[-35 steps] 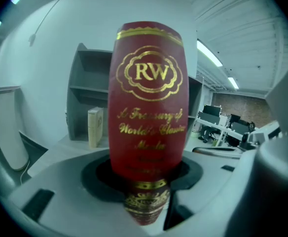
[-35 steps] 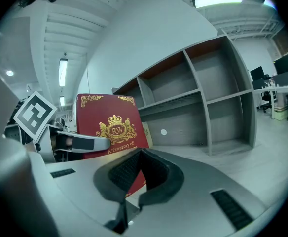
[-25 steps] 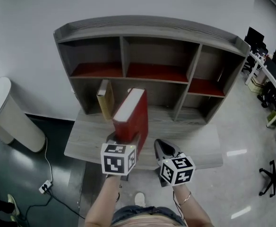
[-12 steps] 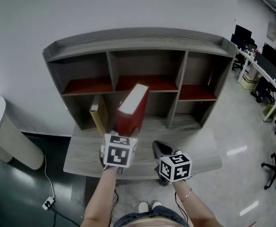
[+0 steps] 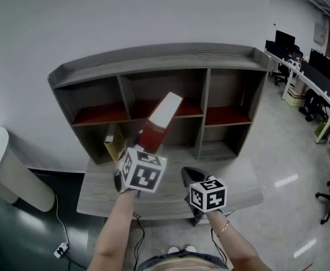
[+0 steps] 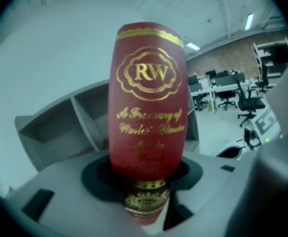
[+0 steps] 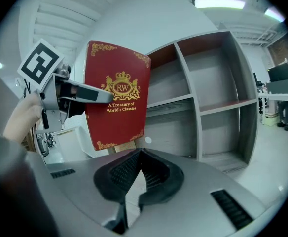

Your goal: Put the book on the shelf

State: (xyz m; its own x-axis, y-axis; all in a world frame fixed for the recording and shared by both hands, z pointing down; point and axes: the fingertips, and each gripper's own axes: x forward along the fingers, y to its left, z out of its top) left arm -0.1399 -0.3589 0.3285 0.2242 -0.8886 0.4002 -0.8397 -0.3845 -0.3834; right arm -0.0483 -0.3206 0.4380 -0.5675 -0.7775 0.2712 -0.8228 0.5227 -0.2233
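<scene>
My left gripper is shut on the lower end of a thick red book. It holds the book up in front of the grey shelf unit, tilted with its top to the right, level with the middle compartments. In the left gripper view the gold-lettered spine rises from between the jaws. The right gripper view shows the book's front cover with the left gripper clamped on its edge. My right gripper hovers over the desk to the right, shut and empty, its tips meeting.
A tan book leans in the lower left compartment. The shelf stands on a grey desk against a white wall. A white bin is on the floor at left, with a cable and power strip. Office desks and chairs fill the right.
The left gripper has lifted the red book higher and toward the shelf's middle compartments, tilting it more to the right. The right gripper has stayed low over the desk.
</scene>
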